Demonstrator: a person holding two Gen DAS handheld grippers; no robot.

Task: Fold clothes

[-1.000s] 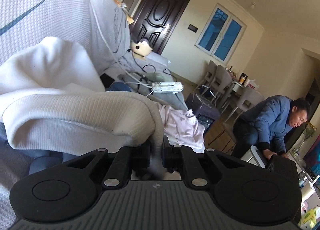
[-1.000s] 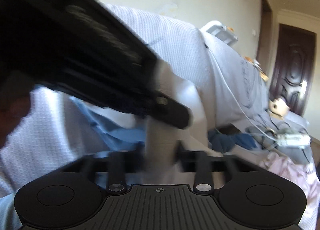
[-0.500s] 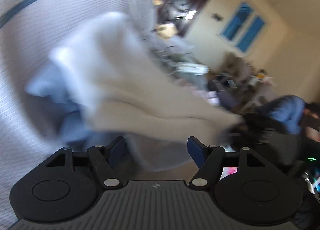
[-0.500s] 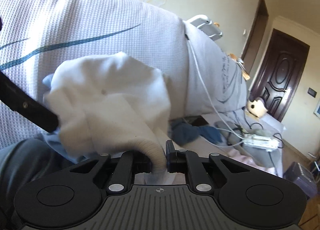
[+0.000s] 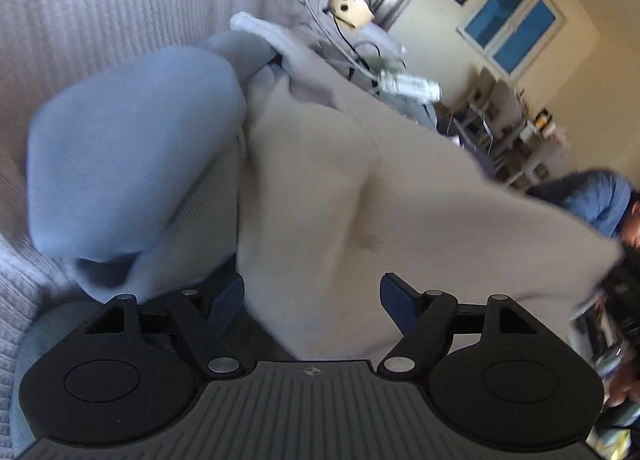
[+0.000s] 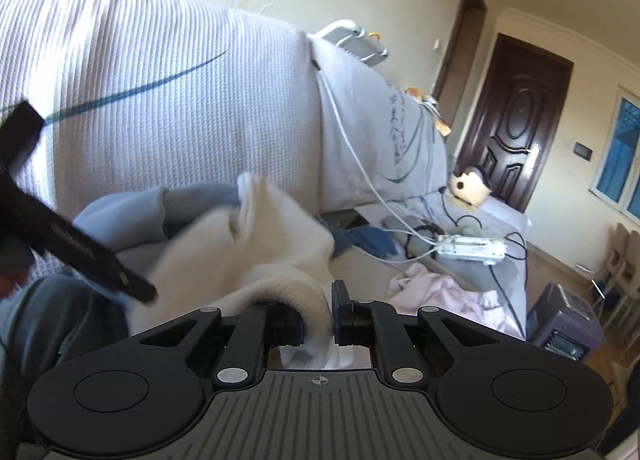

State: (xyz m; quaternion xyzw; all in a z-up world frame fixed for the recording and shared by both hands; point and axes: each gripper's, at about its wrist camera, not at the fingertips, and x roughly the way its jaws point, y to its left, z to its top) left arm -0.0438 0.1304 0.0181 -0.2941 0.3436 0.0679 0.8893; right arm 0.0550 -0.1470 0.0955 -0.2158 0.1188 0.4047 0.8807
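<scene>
The right tool (image 6: 318,318) pinches the soft white garment's (image 6: 256,252) ribbed hem; the left tool (image 5: 312,292) is opening, cloth loose between its jaws.

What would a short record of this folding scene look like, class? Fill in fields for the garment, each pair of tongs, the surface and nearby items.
garment: white garment, draped over a blue garment
left tongs: jaws opening, white cloth between them, pads not pressing on it
right tongs: shut on the white garment's ribbed edge
surface: sofa with a textured cover
nearby: power strip, pink cloth
</scene>
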